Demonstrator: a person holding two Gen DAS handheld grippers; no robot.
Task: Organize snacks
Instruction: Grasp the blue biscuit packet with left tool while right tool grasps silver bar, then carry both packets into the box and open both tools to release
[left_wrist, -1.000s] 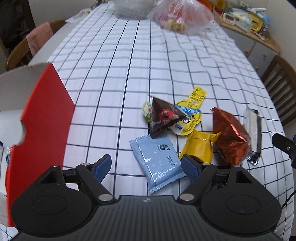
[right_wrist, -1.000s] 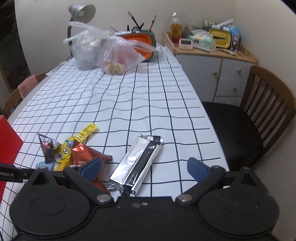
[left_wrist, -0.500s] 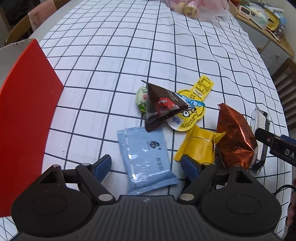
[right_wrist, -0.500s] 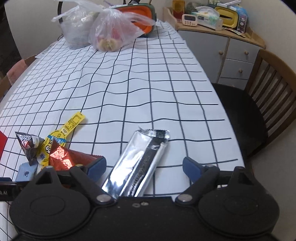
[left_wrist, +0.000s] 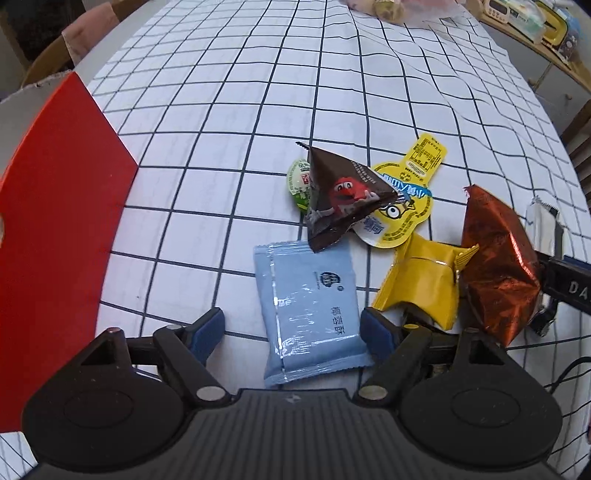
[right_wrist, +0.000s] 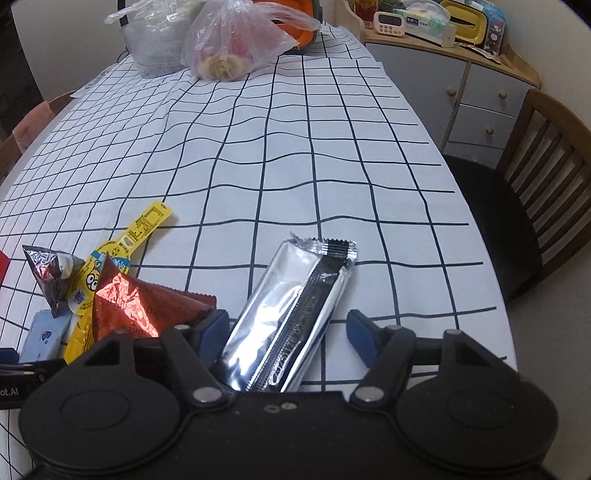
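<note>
Checked tablecloth over the whole desk (right_wrist: 295, 147), with plastic bags and clutter pushed to the far edge so the near part is free for sorting. All the snacks sit in a loose heap by the near edge, close to the red box (left_wrist: 55, 240) at the left, which I'd guess is where they're headed.

Left tool (left_wrist: 291, 328) points down over the light blue packet (left_wrist: 310, 310). Its jaws have just been closing a bit and stand apart with the packet between them; the right pad looks to be right at the packet's edge, the left one well clear, so no grip yet. Behind it lie the brown triangle pack (left_wrist: 340, 195), a yellow wrapper (left_wrist: 424, 284) and the orange foil bag (left_wrist: 498, 258).

Right tool (right_wrist: 288, 332) straddles the silver bar (right_wrist: 295, 314), jaws just been closing but not clamped on it. One tool per snack, probably to lift both at once.
</note>
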